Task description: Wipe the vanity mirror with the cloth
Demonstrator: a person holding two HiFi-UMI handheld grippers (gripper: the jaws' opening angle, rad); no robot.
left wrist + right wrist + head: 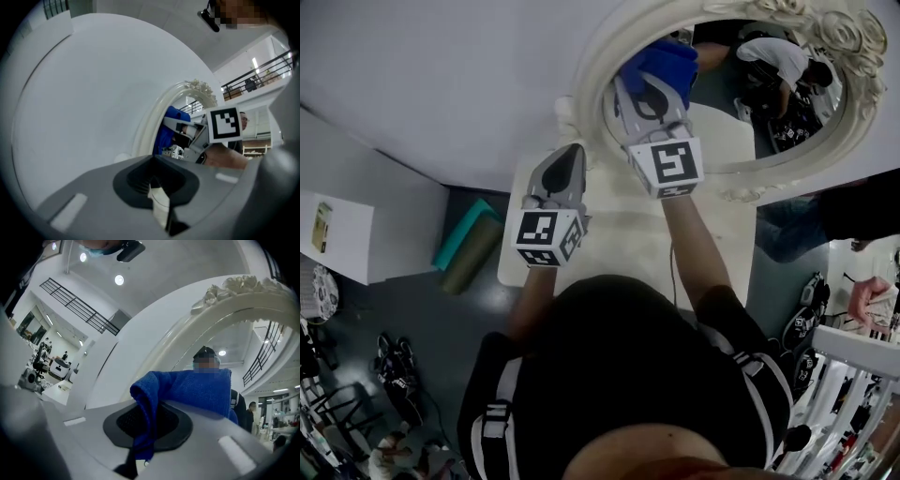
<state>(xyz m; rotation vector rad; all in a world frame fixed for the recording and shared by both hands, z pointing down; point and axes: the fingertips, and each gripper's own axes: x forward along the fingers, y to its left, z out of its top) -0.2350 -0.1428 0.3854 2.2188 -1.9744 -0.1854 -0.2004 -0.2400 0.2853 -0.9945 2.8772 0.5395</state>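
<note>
**Cloth on the glass, most of the mirror yet to cover**

We find the right gripper point(654, 86) up at the vanity mirror point(741, 122), its jaws clenched on the blue cloth point(663, 62). In the right gripper view a fold of the cloth runs down between the two pads and the rest bunches out ahead of the tips. The bunched part lies over the left side of the glass, just inside the ornate white frame point(589, 70), and from the left gripper view it looks to us pressed against the surface, though we cannot swear to contact.

The left gripper point(566, 157) hangs lower and to the left, outside the frame and above the white table point(628, 253) the mirror stands on. Its jaws are closed together with nothing in them — only a thin slit of light shows along their seam. It plays no part in the wipe as things lie now, and it is not steadying the mirror.

As to progress, we judge the wiping is under way and not finished. The cloth sits at the left edge of the oval, while the centre and the whole right side of the glass lie well apart from it. We see no streaks, smears or damp tracks that would tell cleaned glass from uncleaned, so how much has been covered cannot be read from these views. What seems left to us is carrying the cloth across to the far rim.
</note>
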